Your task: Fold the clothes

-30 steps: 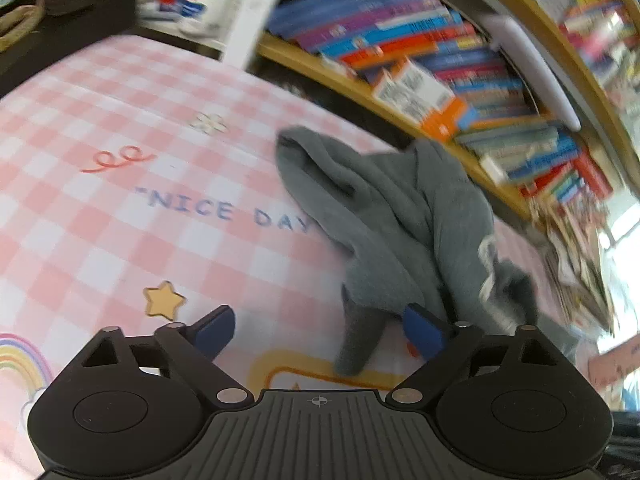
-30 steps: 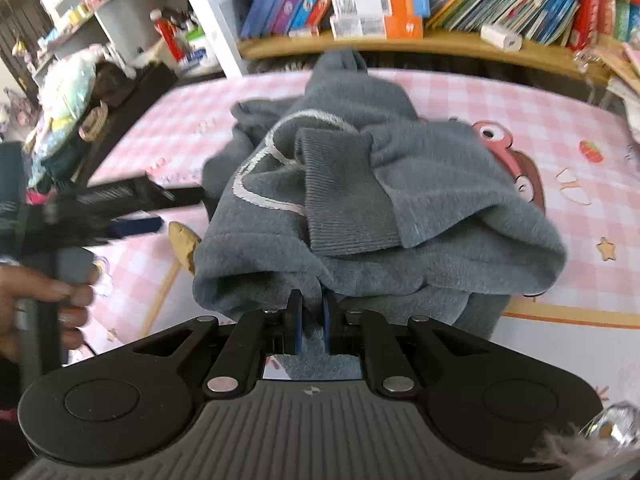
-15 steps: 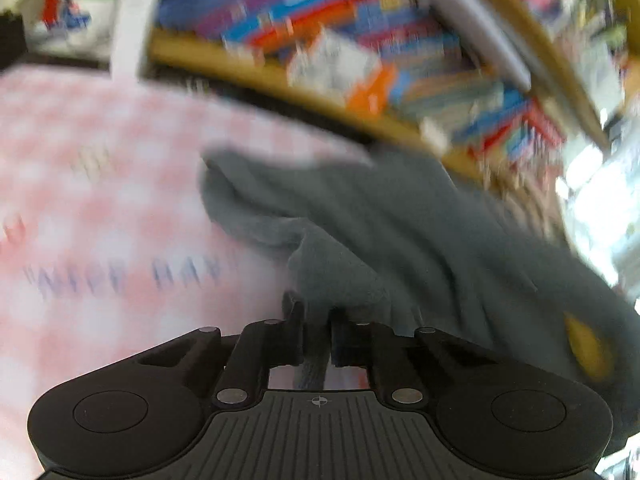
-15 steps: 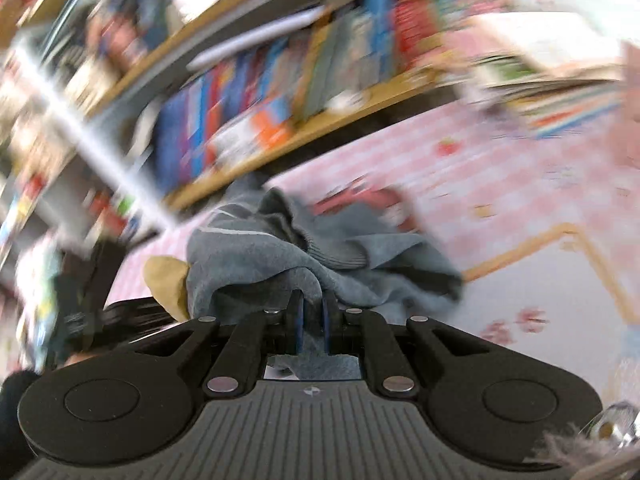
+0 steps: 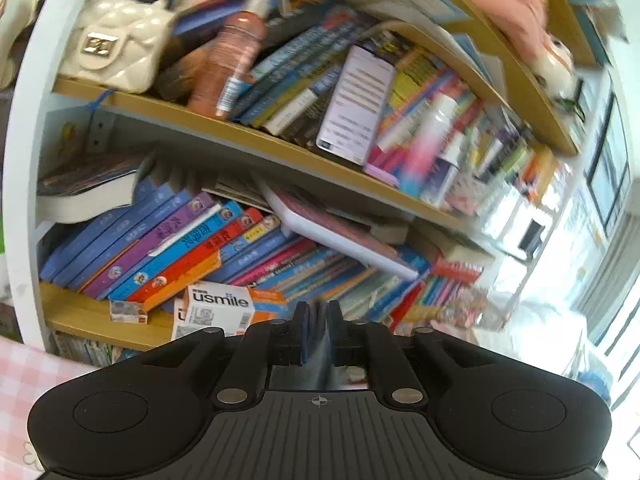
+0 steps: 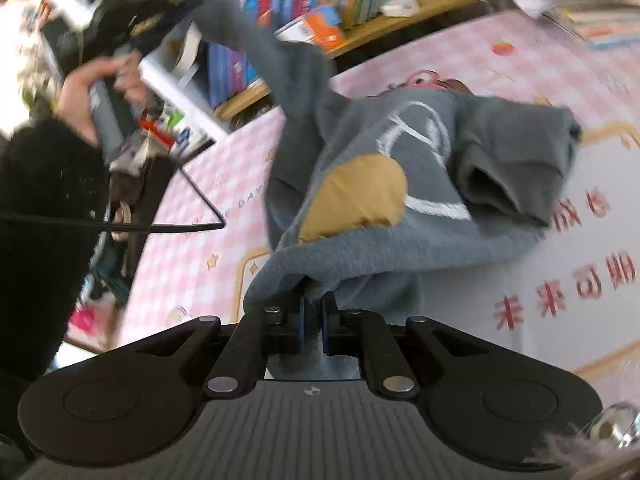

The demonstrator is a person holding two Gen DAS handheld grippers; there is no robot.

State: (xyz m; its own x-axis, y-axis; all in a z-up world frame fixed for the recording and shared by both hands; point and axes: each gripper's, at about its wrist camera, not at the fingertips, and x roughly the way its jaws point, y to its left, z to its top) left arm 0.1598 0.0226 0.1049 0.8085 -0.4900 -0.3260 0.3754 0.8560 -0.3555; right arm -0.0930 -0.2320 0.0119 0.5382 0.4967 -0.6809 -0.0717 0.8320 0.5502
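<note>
A grey sweater [image 6: 400, 240] with a tan patch and white line print hangs partly lifted over the pink checked table cover [image 6: 192, 248]. My right gripper [image 6: 313, 308] is shut on its near hem. One end of the sweater stretches up to the left gripper [image 6: 176, 4], held high at the upper left by a hand [image 6: 92, 88]. In the left wrist view, the left gripper [image 5: 318, 312] faces the bookshelf with a thin strip of grey fabric [image 5: 320, 344] between its pads. Its jaws are opening slightly, with the cloth still caught.
A crowded bookshelf [image 5: 280, 152] stands just behind the table, with a white "usmile" box [image 5: 218, 308] on its lowest board. A black fuzzy sleeve [image 6: 48, 200] and a thin black cable [image 6: 192, 200] lie at the left. The cover's white panel with red characters [image 6: 560, 288] lies right.
The left gripper shut on the sweater's edge and rose, so its view swung from the table up to the shelves. The right gripper rolled and shifted, keeping the hem; the sweater got pulled up.
</note>
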